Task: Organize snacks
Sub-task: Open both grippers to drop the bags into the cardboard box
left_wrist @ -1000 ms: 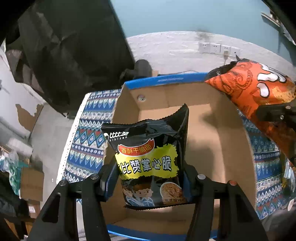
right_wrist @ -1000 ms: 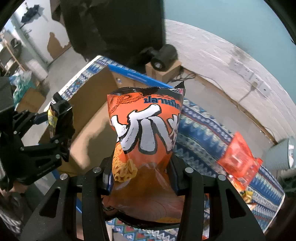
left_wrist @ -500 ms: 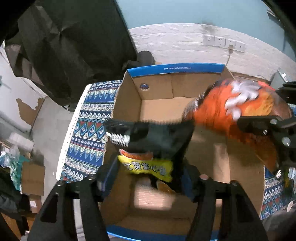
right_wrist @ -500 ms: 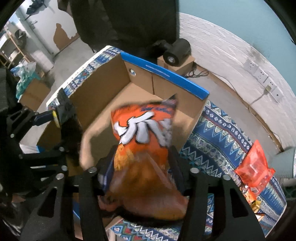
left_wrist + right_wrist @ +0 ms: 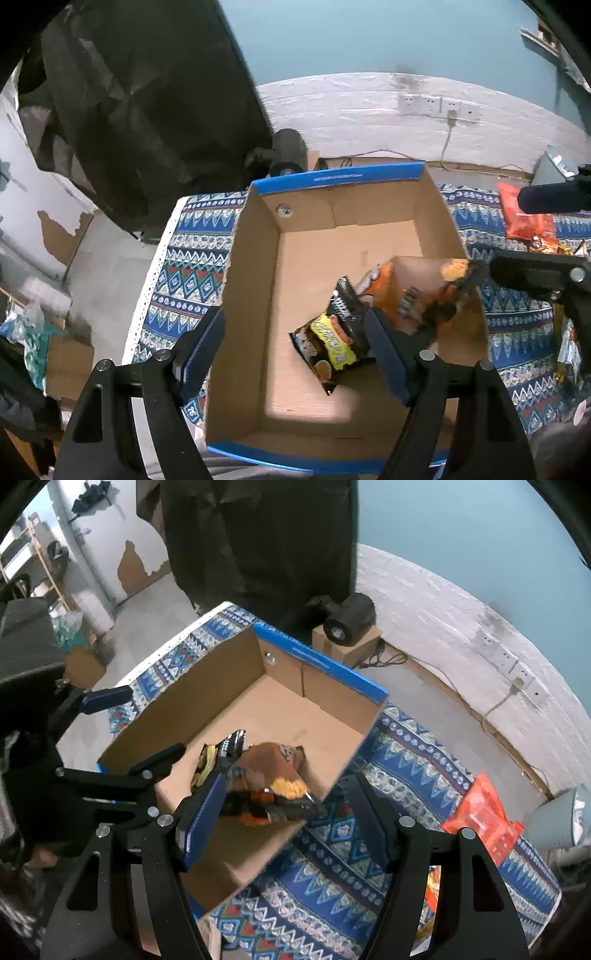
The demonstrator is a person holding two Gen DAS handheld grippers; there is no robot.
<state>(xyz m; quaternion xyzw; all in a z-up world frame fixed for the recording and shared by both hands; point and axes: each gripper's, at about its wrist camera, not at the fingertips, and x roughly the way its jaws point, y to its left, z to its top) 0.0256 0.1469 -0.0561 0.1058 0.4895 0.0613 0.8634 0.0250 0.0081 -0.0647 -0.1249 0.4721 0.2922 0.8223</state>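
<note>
Both bags lie in the cardboard box (image 5: 255, 295): the black snack bag (image 5: 332, 343) and orange snack bag (image 5: 406, 291), below the left gripper (image 5: 295, 347) and right gripper (image 5: 284, 816), jaws opening, empty; the red packet (image 5: 480, 819) on the patterned cloth (image 5: 413, 760) lies right, nearer the right gripper

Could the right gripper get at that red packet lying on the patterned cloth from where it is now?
Probably yes. The right gripper has its jaws opening with nothing between them, and the red packet lies in the open on the cloth, outside the cardboard box, with nothing on top of it.
</note>
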